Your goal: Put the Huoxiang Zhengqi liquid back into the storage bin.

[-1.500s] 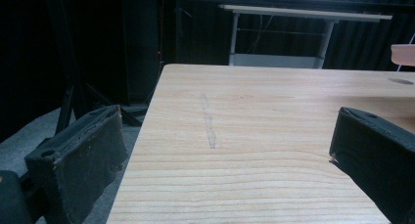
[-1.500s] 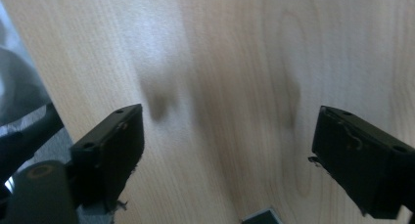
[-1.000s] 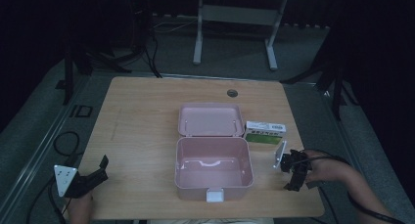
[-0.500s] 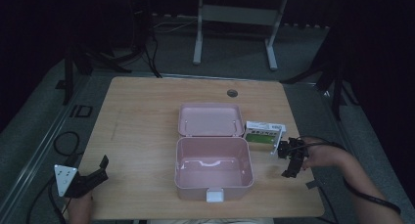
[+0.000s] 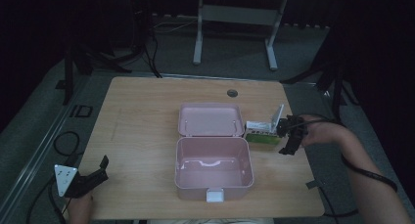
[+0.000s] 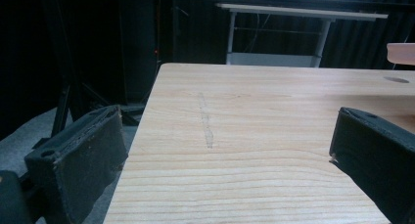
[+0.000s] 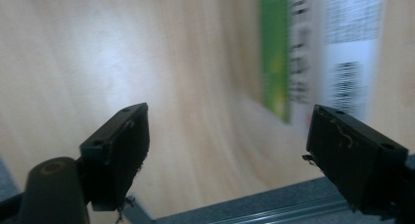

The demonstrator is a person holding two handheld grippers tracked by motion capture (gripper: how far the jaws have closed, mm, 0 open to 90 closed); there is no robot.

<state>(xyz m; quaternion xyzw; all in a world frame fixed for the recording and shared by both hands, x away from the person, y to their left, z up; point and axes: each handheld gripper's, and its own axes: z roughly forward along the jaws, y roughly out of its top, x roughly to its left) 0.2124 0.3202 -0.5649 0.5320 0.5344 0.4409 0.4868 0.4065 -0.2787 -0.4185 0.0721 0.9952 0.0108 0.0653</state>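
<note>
An open pink box (image 5: 214, 160) sits mid-table, its lid (image 5: 210, 119) laid back flat behind it. A green and white carton (image 5: 258, 132) lies just right of the lid. My right gripper (image 5: 285, 137) hovers at the carton's right end, open; its jaws have just been closing a little with nothing between them. In the blurred right gripper view the carton (image 7: 313, 48) lies beyond the right gripper (image 7: 230, 131), off to the upper right. My left gripper (image 5: 93, 175) rests open at the table's front left corner. In the left gripper view, bare wood shows between the jaws of my left gripper (image 6: 230, 136).
A round cable hole (image 5: 232, 93) marks the table's back edge. The pink lid's edge (image 6: 401, 53) shows at far right in the left gripper view. Cables (image 5: 63, 141) lie on the floor at the left, and a metal frame (image 5: 235, 13) stands beyond the table.
My right gripper has risen and moved from the table's front right toward the carton. The left gripper, the box and the carton have stayed put.
</note>
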